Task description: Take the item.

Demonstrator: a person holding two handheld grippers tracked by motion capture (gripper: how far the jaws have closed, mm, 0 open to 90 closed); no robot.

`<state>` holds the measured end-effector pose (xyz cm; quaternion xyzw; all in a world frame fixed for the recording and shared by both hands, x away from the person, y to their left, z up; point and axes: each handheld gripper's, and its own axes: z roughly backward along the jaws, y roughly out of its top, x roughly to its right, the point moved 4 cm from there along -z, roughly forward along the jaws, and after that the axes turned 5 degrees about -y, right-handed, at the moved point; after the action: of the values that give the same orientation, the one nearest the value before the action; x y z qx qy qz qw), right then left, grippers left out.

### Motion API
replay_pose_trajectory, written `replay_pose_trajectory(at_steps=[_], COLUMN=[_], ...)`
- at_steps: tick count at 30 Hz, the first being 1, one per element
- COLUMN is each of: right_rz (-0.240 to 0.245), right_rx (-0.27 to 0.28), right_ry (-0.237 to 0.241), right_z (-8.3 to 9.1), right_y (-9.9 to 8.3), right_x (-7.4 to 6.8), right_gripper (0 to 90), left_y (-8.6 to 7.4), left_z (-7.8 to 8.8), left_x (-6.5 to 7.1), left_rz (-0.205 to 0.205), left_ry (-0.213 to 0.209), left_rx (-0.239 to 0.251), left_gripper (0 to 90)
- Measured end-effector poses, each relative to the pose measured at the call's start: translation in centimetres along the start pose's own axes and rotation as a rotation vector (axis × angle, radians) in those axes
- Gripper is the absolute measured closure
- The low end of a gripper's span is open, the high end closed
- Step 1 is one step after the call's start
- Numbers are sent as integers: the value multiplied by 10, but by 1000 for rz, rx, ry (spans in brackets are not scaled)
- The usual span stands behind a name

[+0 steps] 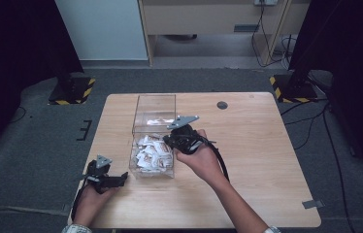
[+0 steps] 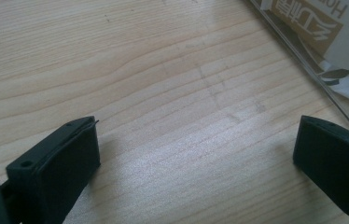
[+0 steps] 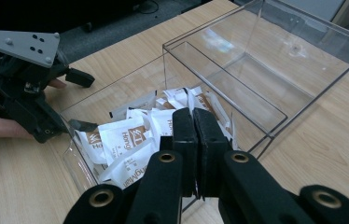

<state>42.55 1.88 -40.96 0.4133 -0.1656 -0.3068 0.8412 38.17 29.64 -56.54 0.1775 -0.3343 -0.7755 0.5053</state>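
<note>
On a pale wooden table (image 1: 257, 160), a clear plastic box (image 1: 154, 133) with two compartments stands near the person's side; its near compartment is heaped with white and brown sachets (image 1: 151, 154), its far one looks empty. The right hand-held gripper (image 1: 174, 141) hangs over the near compartment's right wall, tilted down toward the heap, its jaws pressed flat together with no sachet visibly between them. Pushed down closed like this, it would likely only shove the sachets aside, or knock the light box's thin wall and slide it across the table; the jaws would need to part before any pick. The left hand-held gripper (image 1: 123, 177) rests low on the table just left of the box's near corner, pointing at it, jaws wide apart over bare wood. Closing or nudging forward there, it could clip that corner and skew the box. Loose, overlapping sachets may also come up in a bunch.
</note>
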Motion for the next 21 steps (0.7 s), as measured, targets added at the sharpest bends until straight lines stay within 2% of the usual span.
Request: replay_pose_trajectory(at_steps=[21], right_rz=[-11], right_rx=[2], right_ry=[-36], right_z=[13], right_y=[-3], right_x=[15], right_gripper=[886], left_y=[0], left_z=[0], left_x=[0], left_rz=[0], left_ry=[0], left_rx=[0], left_gripper=[0])
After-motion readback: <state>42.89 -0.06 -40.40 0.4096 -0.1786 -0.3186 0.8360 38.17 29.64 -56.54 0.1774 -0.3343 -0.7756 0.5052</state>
